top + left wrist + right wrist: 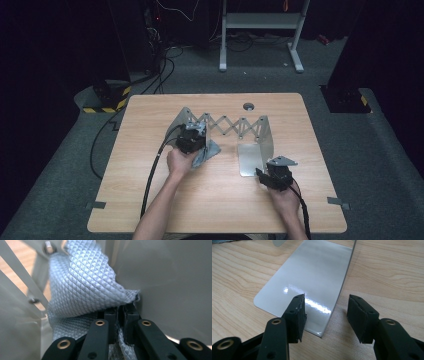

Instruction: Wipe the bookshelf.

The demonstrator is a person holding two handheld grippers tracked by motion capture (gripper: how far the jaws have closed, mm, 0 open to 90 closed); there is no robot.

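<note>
Two grippers, two jobs. Left gripper [192,142] has its jaws pinched tight on the grey cloth [82,287], at about 10 o'clock from table centre, pressed against the rack's left plate [172,282]. Right gripper [325,315] sits wide open, holding nothing, straddling the flat foot plate [312,280] around 4 o'clock. I'd keep the cloth pinned to the metal and wipe slowly while the right steadies the rack.
</note>
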